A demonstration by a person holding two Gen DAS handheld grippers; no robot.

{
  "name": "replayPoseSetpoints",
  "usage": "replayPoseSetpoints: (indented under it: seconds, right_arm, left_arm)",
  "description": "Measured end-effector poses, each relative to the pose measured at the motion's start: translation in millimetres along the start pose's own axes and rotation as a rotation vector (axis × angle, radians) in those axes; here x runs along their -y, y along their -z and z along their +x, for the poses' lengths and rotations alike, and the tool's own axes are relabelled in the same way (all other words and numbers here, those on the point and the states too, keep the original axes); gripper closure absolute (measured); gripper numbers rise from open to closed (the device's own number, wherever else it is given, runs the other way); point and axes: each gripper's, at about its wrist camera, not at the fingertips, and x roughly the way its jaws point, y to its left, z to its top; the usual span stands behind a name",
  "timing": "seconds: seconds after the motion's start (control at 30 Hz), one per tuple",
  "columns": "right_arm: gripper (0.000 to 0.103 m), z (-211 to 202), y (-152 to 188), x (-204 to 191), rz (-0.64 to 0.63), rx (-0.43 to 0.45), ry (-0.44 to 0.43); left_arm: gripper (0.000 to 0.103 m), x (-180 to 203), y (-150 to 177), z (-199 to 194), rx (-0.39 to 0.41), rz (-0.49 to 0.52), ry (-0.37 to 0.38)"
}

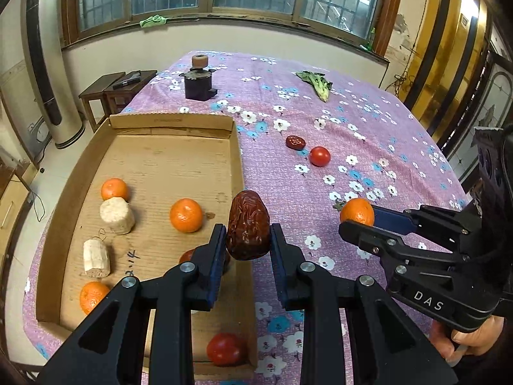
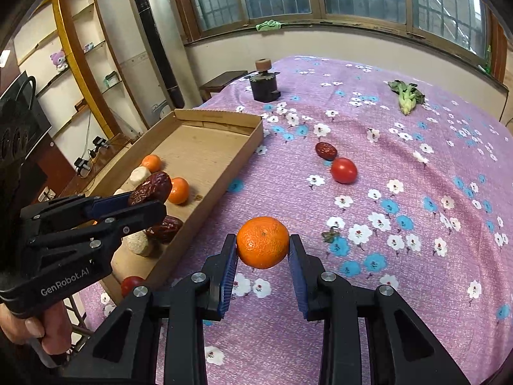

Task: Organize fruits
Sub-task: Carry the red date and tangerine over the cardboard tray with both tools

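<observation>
- My left gripper (image 1: pixel 247 235) is clamped on a wrinkly red date (image 1: pixel 247 226), up over the cardboard tray's (image 1: pixel 239 160) edge.
- My right gripper (image 2: pixel 263 245) is pinching a tangerine (image 2: pixel 263 242) above the flowery purple cloth (image 2: pixel 400 288), beside the tray.

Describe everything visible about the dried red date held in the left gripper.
The dried red date is a dark reddish-brown oval with deeply wrinkled, slightly glossy skin. It stands roughly upright, narrower end up, clamped at its lower half between the blue pads of the left gripper, which alone touches it. It is held in the air over the near right wall of the cardboard tray, clear of the fruit lying inside. From the right wrist view it looks tilted, sticking out past the fingertips.
</observation>
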Motion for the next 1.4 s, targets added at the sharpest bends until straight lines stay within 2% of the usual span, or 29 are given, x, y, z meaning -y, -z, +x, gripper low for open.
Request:
replayPoseSetpoints:
  seconds: [0.97,1.4]
  right_arm:
    - [0.071,30,-9,-25,-0.037,-0.046,-0.031]
    - [0.071,56,-46,-47,-0.05,-0.034,-0.1]
  left_arm:
    - [0.078,-41,-7,10,-0.009,-0.07,-0.021]
    - [0.078,-86,-33,13,0.009,-0.134,-0.059]
